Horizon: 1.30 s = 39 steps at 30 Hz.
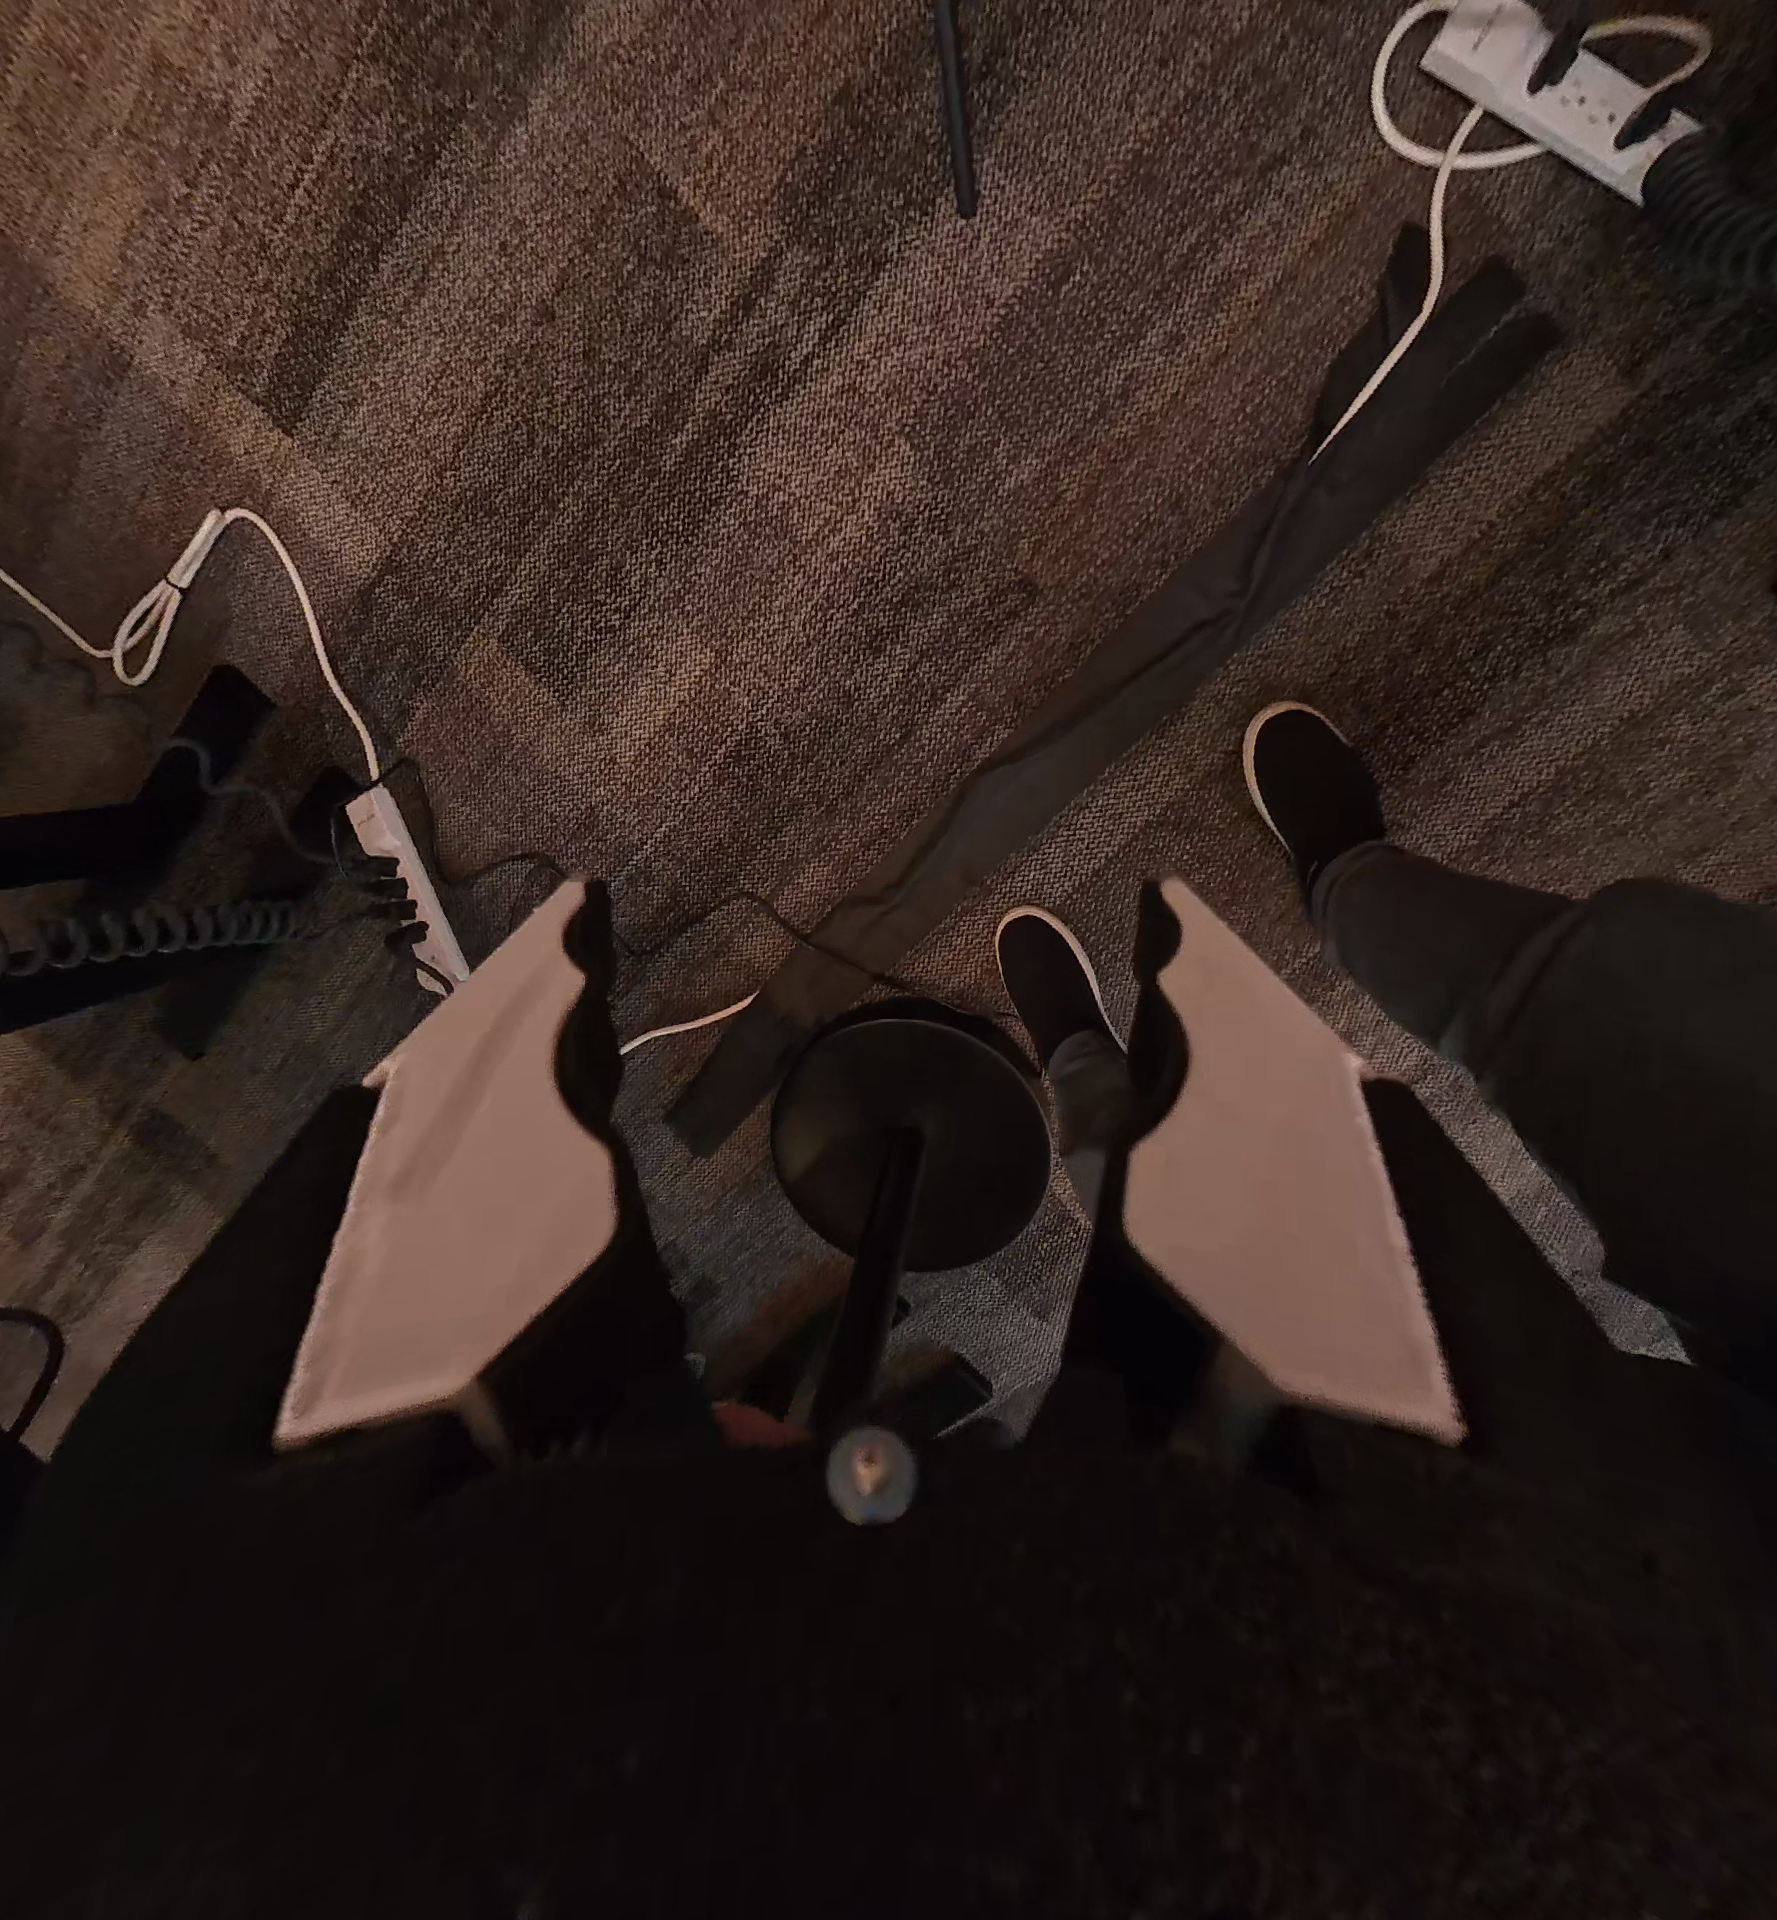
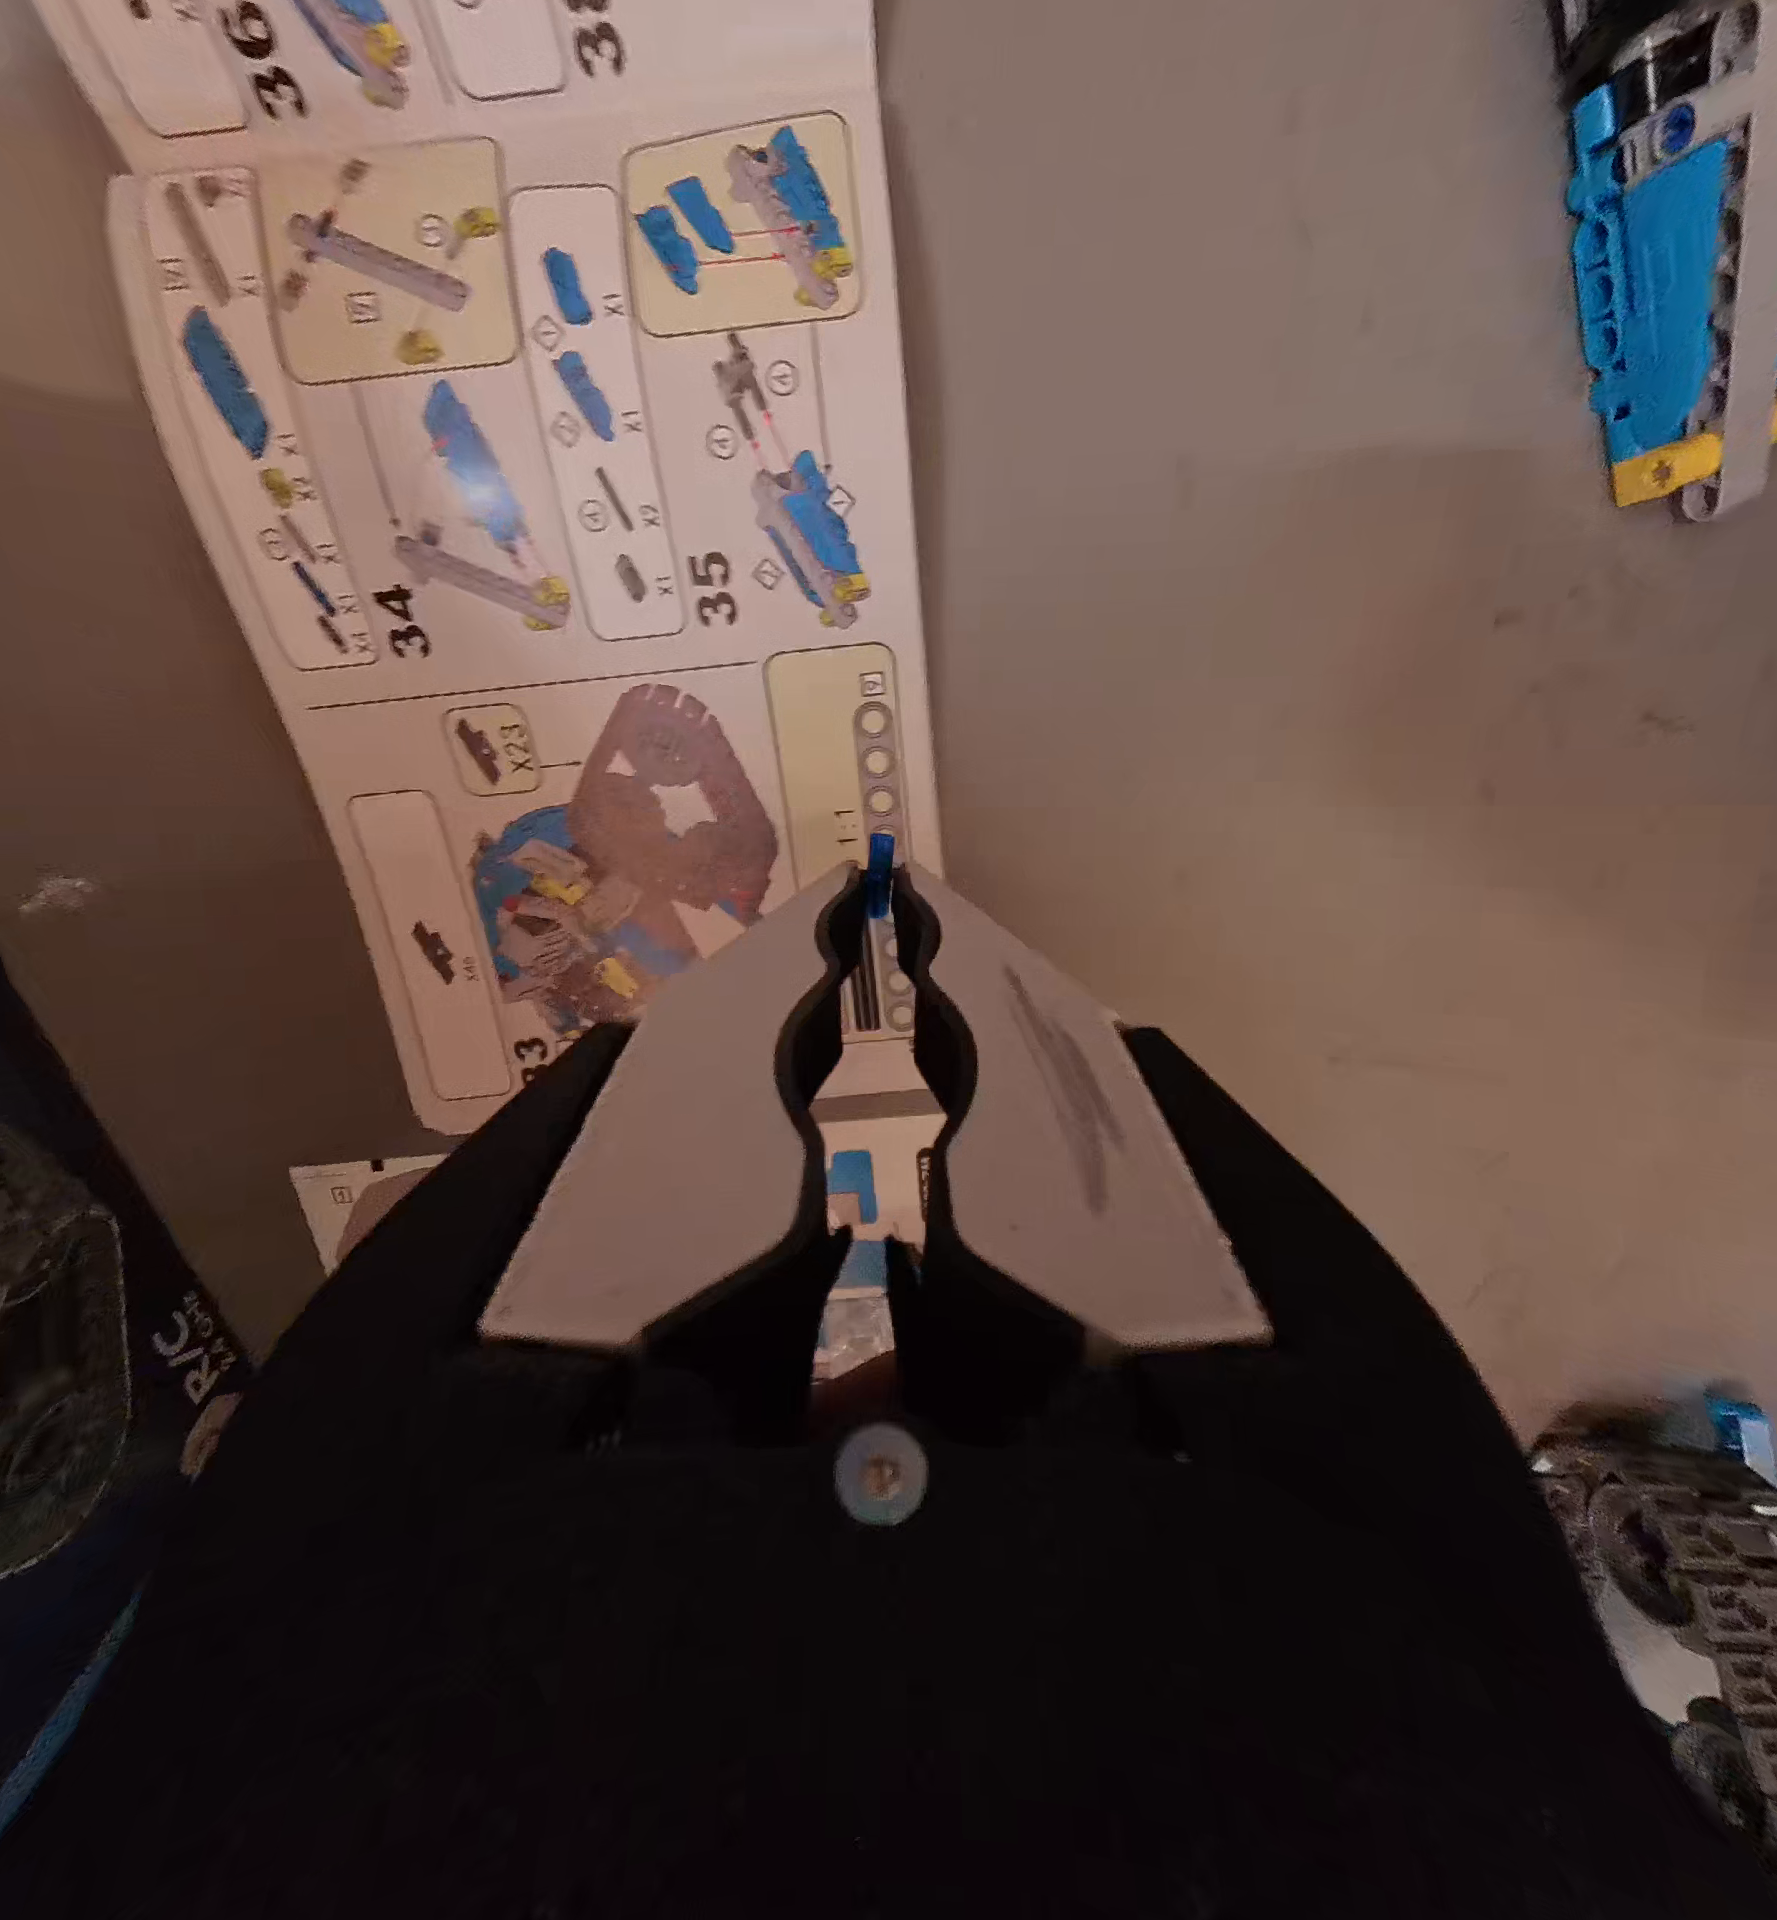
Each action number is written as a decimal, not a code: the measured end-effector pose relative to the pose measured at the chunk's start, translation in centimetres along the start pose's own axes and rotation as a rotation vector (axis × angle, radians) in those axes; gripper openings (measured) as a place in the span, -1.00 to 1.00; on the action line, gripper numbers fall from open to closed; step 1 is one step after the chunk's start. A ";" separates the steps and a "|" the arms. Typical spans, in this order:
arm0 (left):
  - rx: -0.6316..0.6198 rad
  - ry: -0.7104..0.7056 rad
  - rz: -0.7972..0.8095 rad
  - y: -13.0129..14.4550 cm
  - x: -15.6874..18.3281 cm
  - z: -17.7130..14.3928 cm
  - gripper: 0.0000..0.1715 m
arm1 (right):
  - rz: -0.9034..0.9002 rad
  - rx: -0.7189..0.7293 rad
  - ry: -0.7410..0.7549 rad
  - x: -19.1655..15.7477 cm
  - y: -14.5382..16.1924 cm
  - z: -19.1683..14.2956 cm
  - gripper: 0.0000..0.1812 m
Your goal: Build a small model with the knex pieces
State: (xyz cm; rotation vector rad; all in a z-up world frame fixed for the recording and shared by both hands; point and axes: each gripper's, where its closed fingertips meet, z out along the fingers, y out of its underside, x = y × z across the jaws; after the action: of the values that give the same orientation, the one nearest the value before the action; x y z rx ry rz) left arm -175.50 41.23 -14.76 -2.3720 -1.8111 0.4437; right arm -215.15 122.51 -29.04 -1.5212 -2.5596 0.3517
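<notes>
Blue plastic pin (image 2: 880, 876), tiny, light, stiff, prob. slippery: right gripper (image 2: 878, 883) pinches it at the tips, over the instruction sheet (image 2: 551, 499) near the bench's left edge. Best held mid-shaft. Left gripper (image 1: 868, 914) spread wide, empty, above the carpet (image 1: 655, 416).

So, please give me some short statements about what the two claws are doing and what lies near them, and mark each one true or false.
1. The right claw is shut on a small blue pin. True.
2. The left claw is clamped on a white cable. False: it is open and holds nothing, pointing down at the carpet.
3. The pin is over the instruction sheet. True.
4. The blue brick model lies on the instruction sheet. False: it lies on the bare table, apart from the sheet.
5. Two dark shoes show in the left wrist view. True.
</notes>
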 end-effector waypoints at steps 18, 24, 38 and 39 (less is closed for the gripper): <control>-0.015 0.058 0.052 -1.3 2.0 1.8 0.15 | 0.128 0.010 -0.036 1.3 0.0 -0.9 -0.78; 0.034 0.067 0.019 -2.2 2.4 1.7 0.14 | 0.120 0.019 -0.147 -2.0 -0.1 -6.6 -0.74; 0.155 0.127 -0.082 -2.2 4.8 1.0 0.14 | 0.035 0.306 0.303 -11.3 -1.6 -18.8 -0.80; 0.163 0.136 -0.075 -2.4 5.2 1.0 0.14 | 0.033 0.343 0.390 -12.0 -2.0 -20.7 -0.77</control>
State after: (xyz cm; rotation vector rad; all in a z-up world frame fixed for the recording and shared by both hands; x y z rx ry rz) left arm -176.82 46.81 -15.90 -2.1631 -1.7276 0.3942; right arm -206.16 113.67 -8.65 -1.3507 -2.0555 0.4239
